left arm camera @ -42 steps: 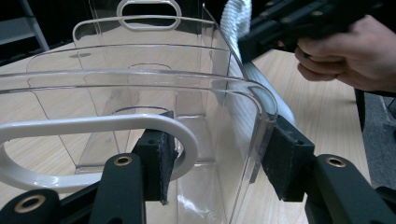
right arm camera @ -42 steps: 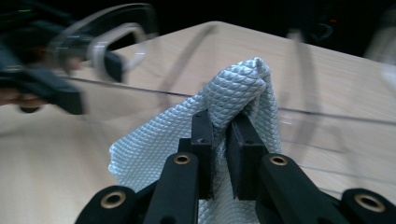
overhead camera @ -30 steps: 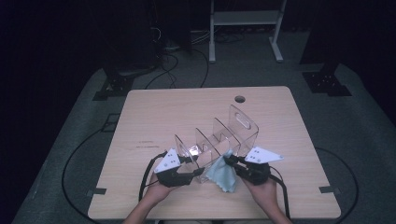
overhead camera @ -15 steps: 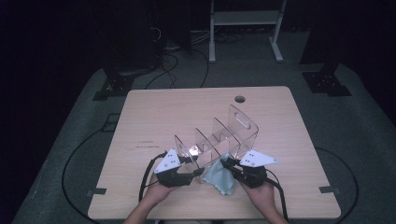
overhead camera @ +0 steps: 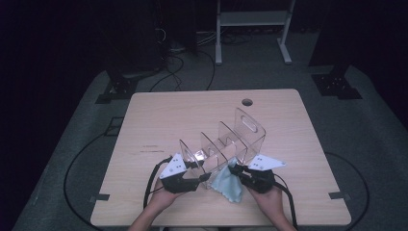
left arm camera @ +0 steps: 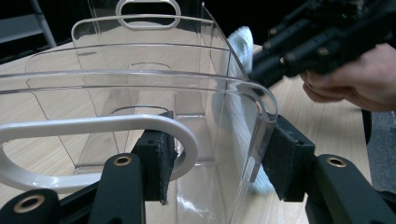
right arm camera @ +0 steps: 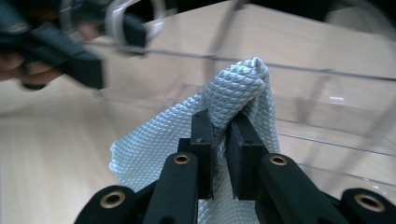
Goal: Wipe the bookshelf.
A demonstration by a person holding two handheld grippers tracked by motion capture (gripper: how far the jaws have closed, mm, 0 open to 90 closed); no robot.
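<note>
Slippage seemed the main risk: left gripper (left arm camera: 219, 172) clamped the clear rack (overhead camera: 226, 144) by its end panel, while right gripper (right arm camera: 219, 158), nearly shut, pinched a cloth (right arm camera: 233, 98) that could tug loose when rubbed.

A clear plastic rack (overhead camera: 226, 144) with see-through walls stands upright on the table. A light blue bumpy cloth (overhead camera: 227, 185) hangs bunched against its near side, touching it.
</note>
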